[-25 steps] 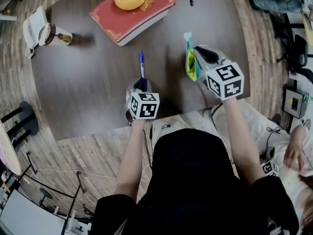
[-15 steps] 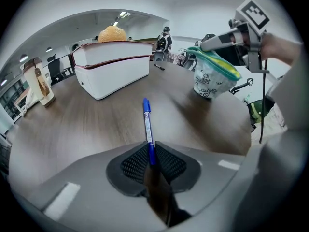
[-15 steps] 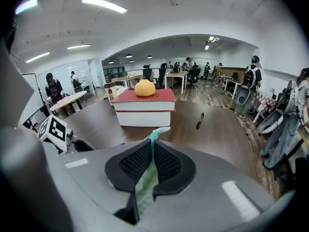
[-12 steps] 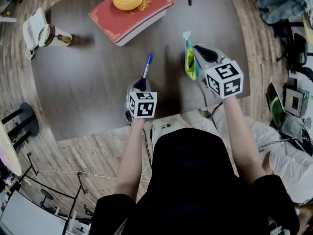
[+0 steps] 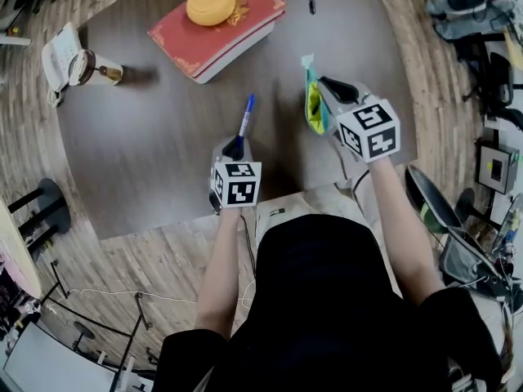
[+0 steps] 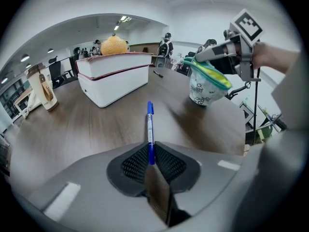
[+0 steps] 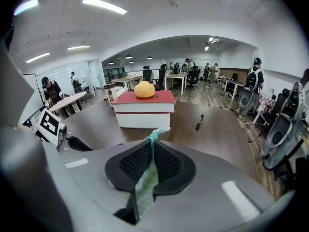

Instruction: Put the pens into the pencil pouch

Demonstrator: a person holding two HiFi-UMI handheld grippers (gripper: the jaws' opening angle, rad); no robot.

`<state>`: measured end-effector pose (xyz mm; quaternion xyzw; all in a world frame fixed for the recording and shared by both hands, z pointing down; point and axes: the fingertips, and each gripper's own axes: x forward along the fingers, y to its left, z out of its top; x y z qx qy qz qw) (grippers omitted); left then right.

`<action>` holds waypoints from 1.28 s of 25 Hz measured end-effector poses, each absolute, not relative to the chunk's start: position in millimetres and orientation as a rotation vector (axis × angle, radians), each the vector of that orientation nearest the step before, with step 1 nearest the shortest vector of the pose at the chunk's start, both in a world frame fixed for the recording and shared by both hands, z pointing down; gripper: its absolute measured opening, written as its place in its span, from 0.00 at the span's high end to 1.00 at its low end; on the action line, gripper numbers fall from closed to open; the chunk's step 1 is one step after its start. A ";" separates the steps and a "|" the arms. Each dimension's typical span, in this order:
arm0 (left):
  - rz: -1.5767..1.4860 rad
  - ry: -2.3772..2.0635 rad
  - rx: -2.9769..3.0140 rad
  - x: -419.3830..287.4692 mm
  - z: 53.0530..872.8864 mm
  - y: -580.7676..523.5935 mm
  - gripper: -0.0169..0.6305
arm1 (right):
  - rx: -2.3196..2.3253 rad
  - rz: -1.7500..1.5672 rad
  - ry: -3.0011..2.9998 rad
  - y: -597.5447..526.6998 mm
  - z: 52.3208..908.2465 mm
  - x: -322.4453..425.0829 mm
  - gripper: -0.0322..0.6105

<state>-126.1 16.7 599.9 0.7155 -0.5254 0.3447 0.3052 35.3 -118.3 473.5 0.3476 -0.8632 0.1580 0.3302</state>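
Over table (image 5: 163, 153), slim blue pen (image 5: 246, 117)

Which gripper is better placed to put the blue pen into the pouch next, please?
Left, most likely. The left gripper is clamped on the blue pen, while the right gripper is occupied pinching the pouch by its edge, close beside the pen.

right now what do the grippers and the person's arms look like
The left gripper and right gripper both have grey bodies and black mesh-textured pads. Each carries a white cube with black square markers. The person wears a black top.
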 end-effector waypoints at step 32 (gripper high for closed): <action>0.941 -1.308 2.261 -61.2 475.8 10.7 0.92 | 0.961 0.445 -2.295 -116.5 467.3 50.3 0.91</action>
